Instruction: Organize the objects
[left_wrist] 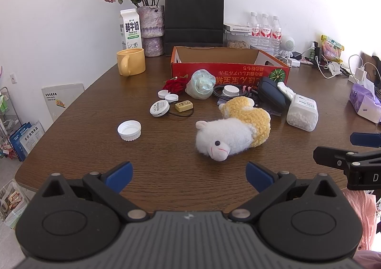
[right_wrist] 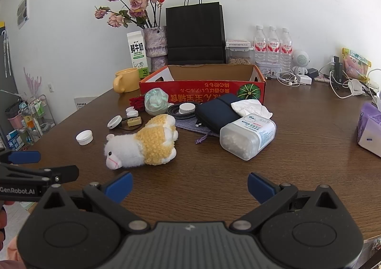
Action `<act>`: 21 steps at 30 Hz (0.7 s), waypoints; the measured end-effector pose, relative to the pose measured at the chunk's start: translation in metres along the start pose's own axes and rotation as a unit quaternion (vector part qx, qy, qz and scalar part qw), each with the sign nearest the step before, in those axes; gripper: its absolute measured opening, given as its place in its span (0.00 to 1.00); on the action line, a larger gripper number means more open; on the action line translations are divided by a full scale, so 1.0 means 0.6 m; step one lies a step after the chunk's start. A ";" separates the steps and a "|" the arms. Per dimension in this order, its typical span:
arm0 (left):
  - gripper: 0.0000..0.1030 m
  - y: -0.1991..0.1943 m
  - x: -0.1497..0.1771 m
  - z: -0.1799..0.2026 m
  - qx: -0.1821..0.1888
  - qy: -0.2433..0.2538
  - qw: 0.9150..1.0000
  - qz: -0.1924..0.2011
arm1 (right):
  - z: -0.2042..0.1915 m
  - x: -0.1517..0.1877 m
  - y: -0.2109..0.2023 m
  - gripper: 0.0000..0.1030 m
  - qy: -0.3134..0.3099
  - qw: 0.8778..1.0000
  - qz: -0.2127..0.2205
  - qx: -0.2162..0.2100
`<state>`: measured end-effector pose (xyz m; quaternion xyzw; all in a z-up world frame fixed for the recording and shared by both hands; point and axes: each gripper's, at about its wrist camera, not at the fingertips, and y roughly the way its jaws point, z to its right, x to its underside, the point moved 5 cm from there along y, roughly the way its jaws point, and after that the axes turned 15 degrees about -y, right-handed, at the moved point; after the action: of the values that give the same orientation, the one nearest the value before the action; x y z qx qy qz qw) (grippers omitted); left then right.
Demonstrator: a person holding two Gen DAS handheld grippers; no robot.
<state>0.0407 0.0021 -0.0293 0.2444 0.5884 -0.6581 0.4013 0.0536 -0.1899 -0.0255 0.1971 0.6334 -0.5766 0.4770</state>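
Both grippers, left [left_wrist: 188, 177] and right [right_wrist: 189, 184], hover with jaws apart and empty, aimed at the plush [left_wrist: 232, 134] lying at 12 o'clock, short of the open box [left_wrist: 228, 64], presumably its destination.

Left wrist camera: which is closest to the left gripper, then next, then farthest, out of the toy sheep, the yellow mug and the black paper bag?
From the left gripper:
1. Toy sheep, lying on the table just ahead, slightly right.
2. Yellow mug, farther back on the left.
3. Black paper bag, standing against the wall behind the red box.
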 end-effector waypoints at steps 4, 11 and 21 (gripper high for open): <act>1.00 0.000 0.000 0.000 0.000 0.000 1.000 0.000 | 0.000 -0.001 0.000 1.00 0.000 1.000 0.000 0.000; 1.00 0.000 0.000 0.000 0.000 0.000 1.000 0.000 | 0.000 -0.001 0.001 1.00 0.000 1.000 0.000 0.000; 1.00 -0.002 -0.003 -0.002 -0.001 -0.002 1.000 -0.001 | -0.002 -0.003 0.000 1.00 0.000 1.000 0.000 -0.001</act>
<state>0.0406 0.0037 -0.0276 0.2425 0.5884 -0.6586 0.4015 0.0539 -0.1882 -0.0240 0.1961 0.6340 -0.5761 0.4772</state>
